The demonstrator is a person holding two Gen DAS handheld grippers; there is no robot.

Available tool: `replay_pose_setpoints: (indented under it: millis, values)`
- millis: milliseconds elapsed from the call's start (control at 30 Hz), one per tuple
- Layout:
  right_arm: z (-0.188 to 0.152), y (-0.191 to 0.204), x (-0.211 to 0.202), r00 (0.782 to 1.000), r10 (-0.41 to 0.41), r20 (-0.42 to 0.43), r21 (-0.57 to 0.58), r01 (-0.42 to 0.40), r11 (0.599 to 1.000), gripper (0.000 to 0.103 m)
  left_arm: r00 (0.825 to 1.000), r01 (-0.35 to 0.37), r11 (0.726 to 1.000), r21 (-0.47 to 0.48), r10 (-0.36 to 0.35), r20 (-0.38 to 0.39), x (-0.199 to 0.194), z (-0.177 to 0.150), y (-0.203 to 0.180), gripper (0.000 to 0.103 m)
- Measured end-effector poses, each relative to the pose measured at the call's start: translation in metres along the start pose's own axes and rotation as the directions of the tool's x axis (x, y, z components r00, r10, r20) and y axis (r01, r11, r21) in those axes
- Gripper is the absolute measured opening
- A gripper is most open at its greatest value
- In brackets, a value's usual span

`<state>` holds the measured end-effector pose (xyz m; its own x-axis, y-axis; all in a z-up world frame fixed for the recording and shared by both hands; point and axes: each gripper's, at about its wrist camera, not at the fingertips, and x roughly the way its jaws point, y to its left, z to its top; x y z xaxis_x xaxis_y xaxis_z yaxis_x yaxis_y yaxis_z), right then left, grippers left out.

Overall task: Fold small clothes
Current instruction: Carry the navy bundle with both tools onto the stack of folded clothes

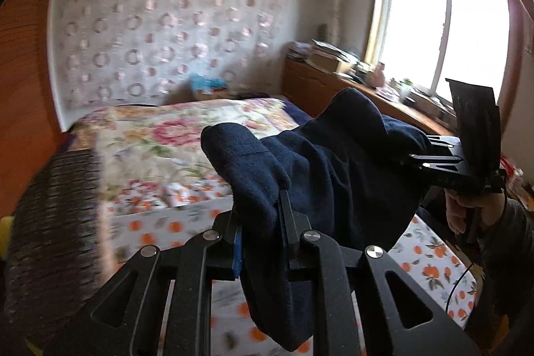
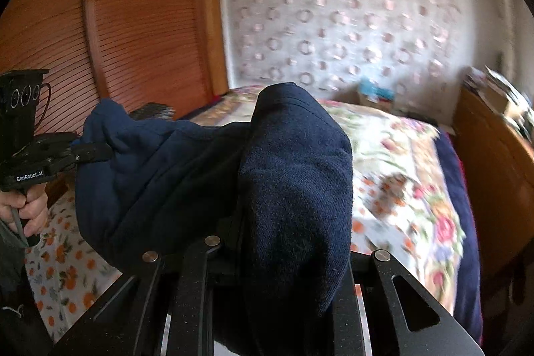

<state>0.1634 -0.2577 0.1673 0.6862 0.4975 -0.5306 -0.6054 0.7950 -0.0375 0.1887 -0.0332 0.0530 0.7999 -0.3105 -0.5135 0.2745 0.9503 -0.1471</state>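
Holding a navy fleece garment [image 1: 317, 162] in the air above the bed [image 1: 173, 135], the left gripper [image 1: 260, 206] and right gripper [image 1: 414, 159] each had their fingers clamped on an edge, apparently to spread the cloth between them before folding.

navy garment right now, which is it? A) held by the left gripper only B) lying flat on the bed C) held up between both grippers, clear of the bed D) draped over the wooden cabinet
C: the navy garment hangs in the air, pinched by the left gripper at one edge and the right gripper at the other, with the bed behind and below it.
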Motion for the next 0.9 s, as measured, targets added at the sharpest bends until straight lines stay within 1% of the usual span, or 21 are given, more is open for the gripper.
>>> replay_pose_setpoints:
  millis: [167, 233, 267, 333, 400, 567, 667, 733, 833, 900]
  values:
    - [0.032, 0.039, 0.041, 0.996, 0.086, 0.001, -0.09, -0.086, 0.992, 0.02, 0.995, -0.086, 0.995, -0.06, 0.088, 0.041, -0.033, -0.009, 0.046, 0.017]
    - [0.045, 0.052, 0.057, 0.993, 0.116, -0.002, -0.125, -0.115, 0.985, 0.02, 0.989, -0.13, 0.988, -0.082, 0.135, 0.06, -0.045, -0.013, 0.065, 0.017]
    - [0.054, 0.052, 0.068, 0.992, 0.13, -0.003, -0.146, -0.129, 0.981, 0.02, 0.986, -0.147, 0.985, -0.089, 0.153, 0.067, -0.05, -0.015, 0.071, 0.017]
    - [0.071, 0.069, 0.085, 0.986, 0.164, -0.005, -0.194, -0.162, 0.968, 0.02, 0.976, -0.191, 0.975, -0.117, 0.201, 0.087, -0.064, -0.021, 0.089, 0.017]
    - [0.092, 0.071, 0.107, 0.981, 0.193, -0.009, -0.236, -0.19, 0.953, 0.02, 0.967, -0.223, 0.964, -0.144, 0.238, 0.096, -0.073, -0.027, 0.1, 0.017]
    - [0.137, 0.104, 0.166, 0.961, 0.273, -0.034, -0.337, -0.269, 0.902, 0.02, 0.941, -0.29, 0.927, -0.237, 0.321, 0.106, -0.095, -0.052, 0.126, 0.017]
    - [0.158, 0.115, 0.194, 0.942, 0.331, -0.06, -0.376, -0.328, 0.867, 0.02, 0.933, -0.308, 0.911, -0.272, 0.346, 0.1, -0.1, -0.067, 0.133, 0.017]
    - [0.166, 0.126, 0.213, 0.929, 0.361, -0.082, -0.413, -0.361, 0.836, 0.02, 0.922, -0.341, 0.894, -0.289, 0.379, 0.084, -0.098, -0.075, 0.139, 0.017]
    - [0.174, 0.141, 0.246, 0.918, 0.377, -0.12, -0.447, -0.389, 0.806, 0.02, 0.918, -0.342, 0.879, -0.332, 0.388, 0.081, -0.102, -0.086, 0.152, 0.017]
    - [0.173, 0.142, 0.262, 0.916, 0.378, -0.136, -0.464, -0.396, 0.792, 0.02, 0.911, -0.369, 0.866, -0.337, 0.409, 0.055, -0.096, -0.09, 0.159, 0.017]
